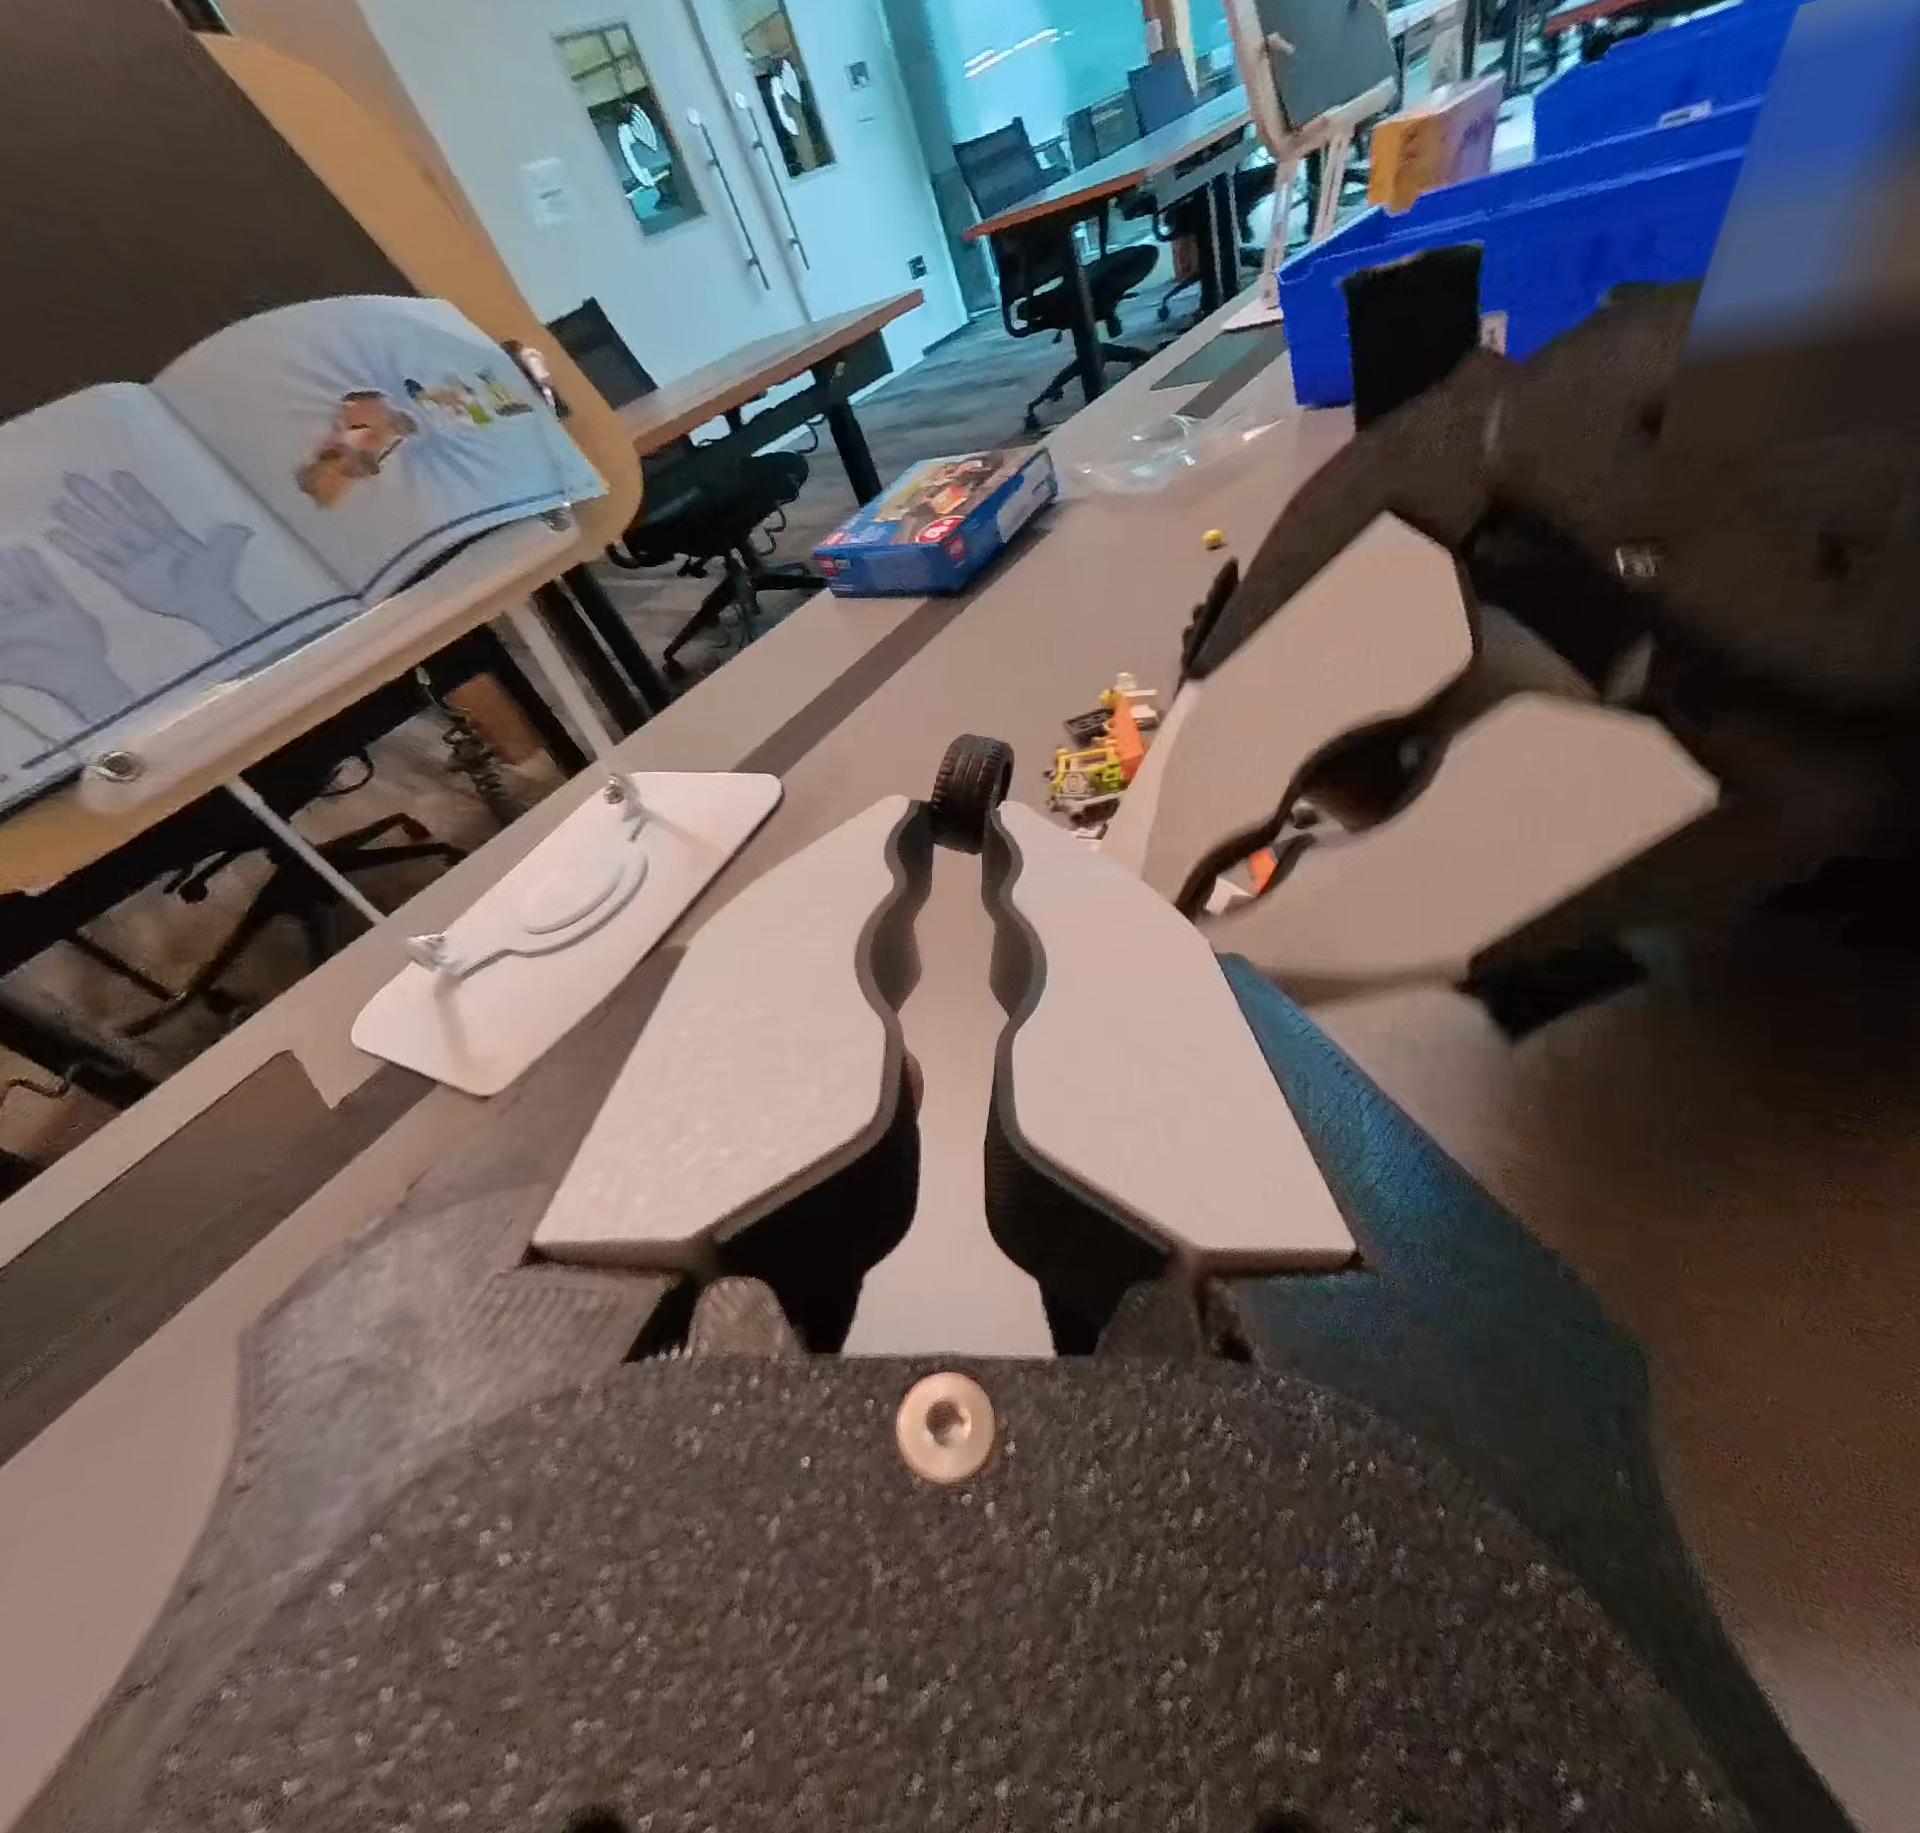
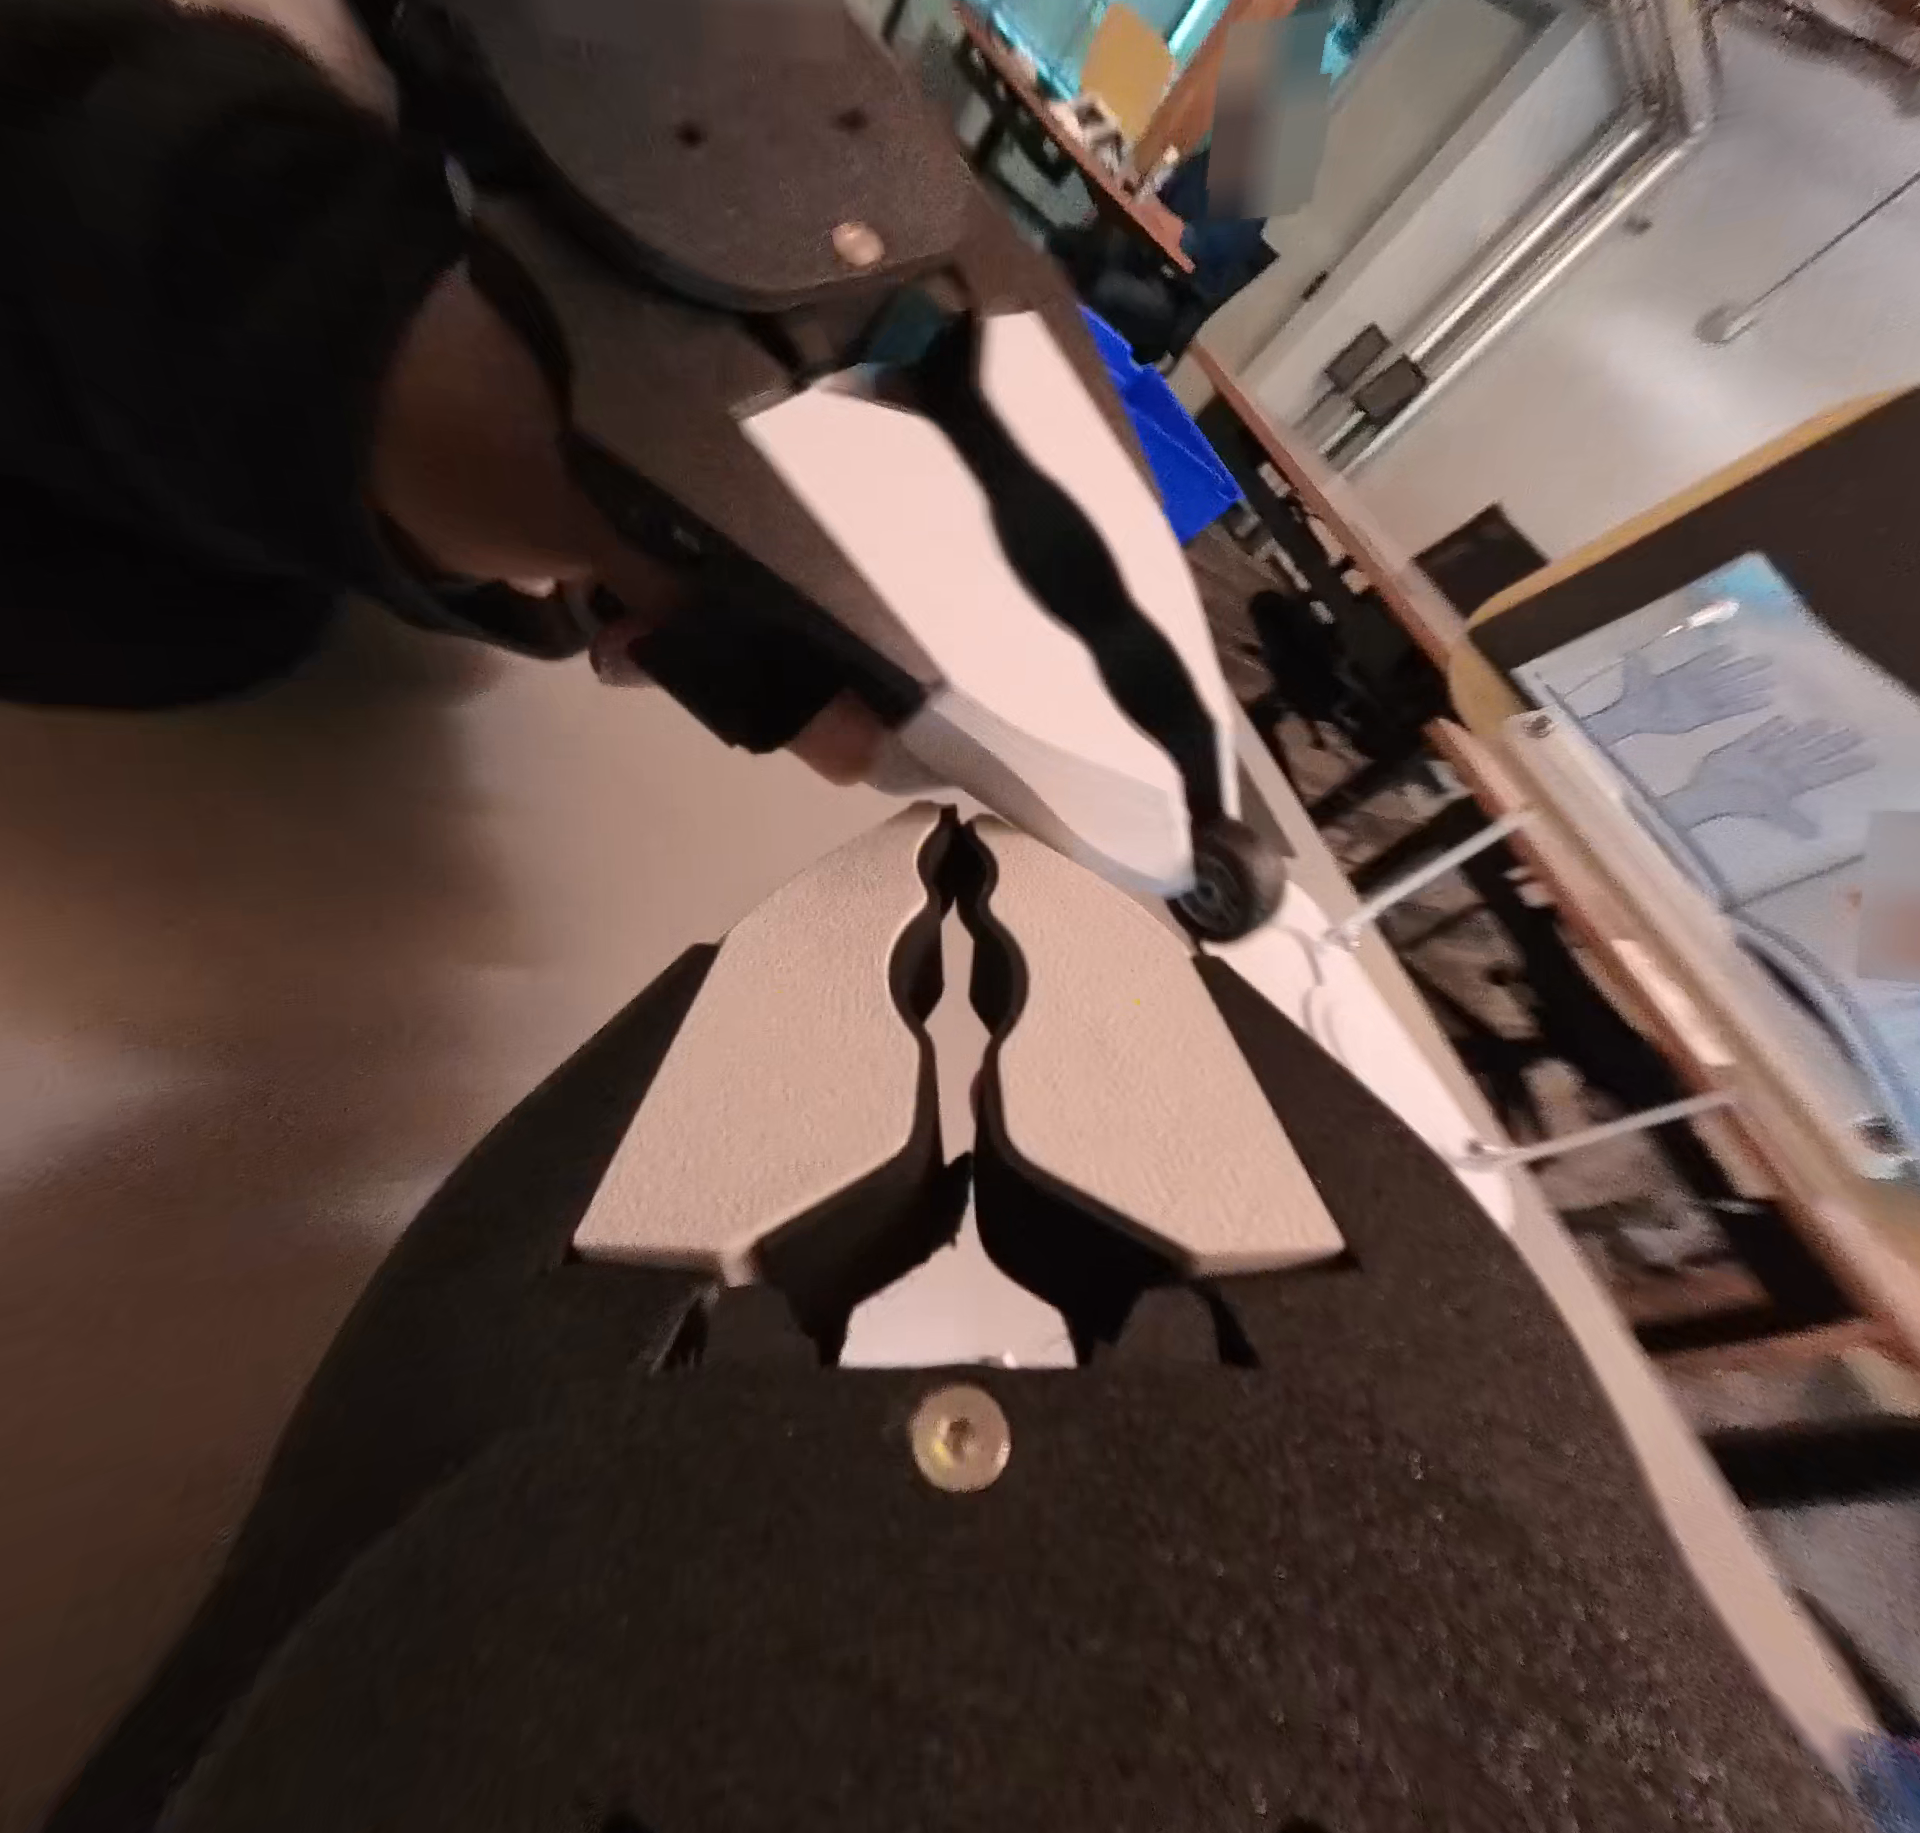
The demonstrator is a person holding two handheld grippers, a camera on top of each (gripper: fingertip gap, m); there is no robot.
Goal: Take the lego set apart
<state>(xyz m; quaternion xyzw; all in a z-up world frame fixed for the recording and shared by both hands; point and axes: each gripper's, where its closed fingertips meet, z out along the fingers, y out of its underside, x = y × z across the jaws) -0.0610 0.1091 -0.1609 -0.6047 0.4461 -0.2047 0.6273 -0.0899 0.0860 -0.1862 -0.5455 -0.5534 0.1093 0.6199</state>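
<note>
My left gripper (image 1: 961, 819) is shut on a small black lego wheel (image 1: 974, 791), pinched at the fingertips above the grey table (image 1: 914, 682). The right wrist view shows the same wheel (image 2: 1234, 884) at the left gripper's (image 2: 1205, 843) tip. My right gripper (image 2: 951, 829) is shut with its tips together, and I see nothing between them. It also shows in the left wrist view (image 1: 1195, 900), just right of the left gripper. A bit of orange (image 1: 1262, 864) shows through its wavy finger gap. The rest of the lego set (image 1: 1101, 755), yellow, orange and black pieces, lies on the table beyond the wheel.
A blue lego box (image 1: 935, 526) lies farther back, with a clear plastic bag (image 1: 1164, 453) and a tiny yellow piece (image 1: 1210, 537) beyond. A blue bin (image 1: 1507, 266) stands at the back right. A white stand base (image 1: 571, 921) holding an open booklet (image 1: 260, 505) sits at the left. Some 4 centimeters of space lies between my two pairs of fingers.
</note>
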